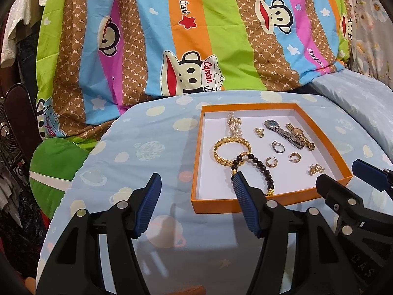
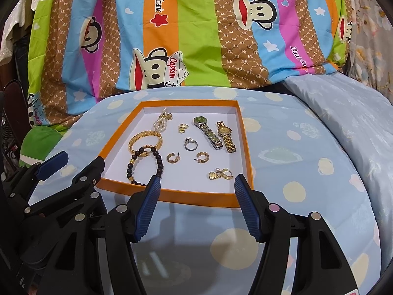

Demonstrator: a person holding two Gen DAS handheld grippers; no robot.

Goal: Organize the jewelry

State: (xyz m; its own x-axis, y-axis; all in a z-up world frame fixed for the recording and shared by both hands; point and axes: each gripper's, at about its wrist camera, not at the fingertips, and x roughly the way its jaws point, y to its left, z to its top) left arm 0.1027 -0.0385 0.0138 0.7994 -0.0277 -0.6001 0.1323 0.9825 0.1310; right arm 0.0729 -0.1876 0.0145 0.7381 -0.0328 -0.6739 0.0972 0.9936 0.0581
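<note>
An orange tray (image 2: 172,196) with a white floor lies on the blue-sheeted surface; it also shows in the left wrist view (image 1: 211,205). In it lie a gold bangle (image 2: 133,139), a black bead bracelet (image 2: 159,163), a pearl string (image 2: 161,121), a silver ring (image 2: 190,144), two gold hoop earrings (image 2: 172,157), two watches (image 2: 208,131) and small gold pieces (image 2: 219,174). My right gripper (image 2: 195,182) is open and empty, just before the tray's near rim. My left gripper (image 1: 195,179) is open and empty at the tray's near left corner, its right finger over the bead bracelet (image 1: 264,168).
A bright striped cartoon-monkey blanket (image 2: 196,36) rises behind the tray. A pale blue quilt (image 2: 343,113) lies at the right. Clothes and a fan (image 1: 7,132) stand at the far left. The blue spotted sheet (image 2: 294,172) surrounds the tray.
</note>
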